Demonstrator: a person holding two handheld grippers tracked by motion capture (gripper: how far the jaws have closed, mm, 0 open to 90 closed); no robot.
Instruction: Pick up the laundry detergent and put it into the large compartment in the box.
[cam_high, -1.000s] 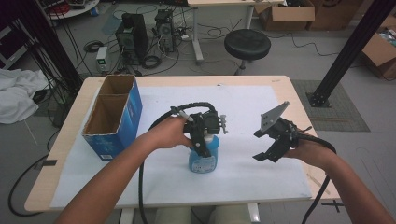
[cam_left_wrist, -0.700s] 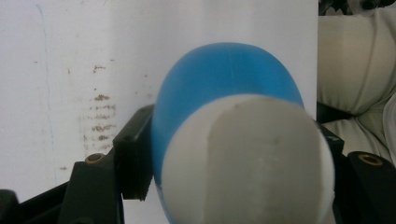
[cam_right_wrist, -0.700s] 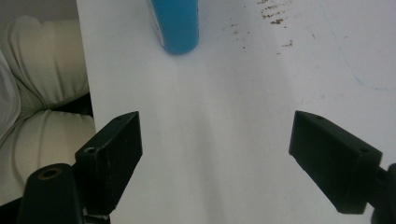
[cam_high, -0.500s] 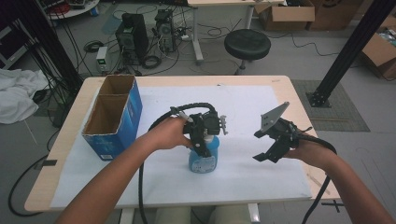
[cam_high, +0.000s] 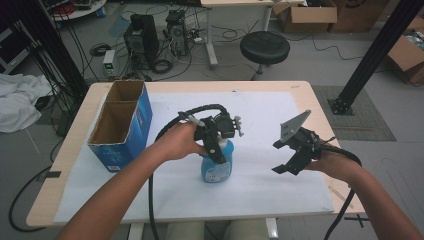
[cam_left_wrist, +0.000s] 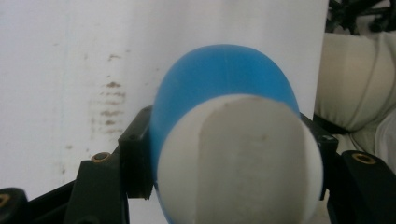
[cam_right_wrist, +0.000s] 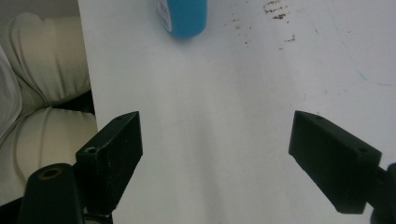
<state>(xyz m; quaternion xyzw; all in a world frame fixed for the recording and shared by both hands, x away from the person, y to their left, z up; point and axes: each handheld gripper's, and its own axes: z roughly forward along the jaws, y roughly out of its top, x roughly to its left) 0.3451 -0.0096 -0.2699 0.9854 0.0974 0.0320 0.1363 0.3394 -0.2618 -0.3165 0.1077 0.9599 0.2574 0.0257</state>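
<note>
A blue bottle (cam_high: 216, 169) with a white cap stands upright on the white sheet near the table's middle. My left gripper (cam_high: 218, 149) comes down on its top from above. In the left gripper view the white cap and blue body (cam_left_wrist: 224, 140) sit between the two black jaws, whose pads (cam_left_wrist: 136, 158) press on its sides. The jaws have just been closing on it. My right gripper (cam_high: 281, 157) hovers to the right of the bottle, open, with bare sheet between its fingers (cam_right_wrist: 217, 154). The bottle's base (cam_right_wrist: 182, 16) shows far ahead of it.
An open-topped blue cardboard box (cam_high: 122, 125) stands at the table's left. A white sheet (cam_high: 265, 112) covers most of the wooden table (cam_high: 320, 125). The person's pale trousers (cam_right_wrist: 42, 93) lie just past the near edge. A black stool (cam_high: 265, 47) stands beyond the table.
The left gripper has shifted slightly on the bottle's top. The right hand and its gripper have kept still.
</note>
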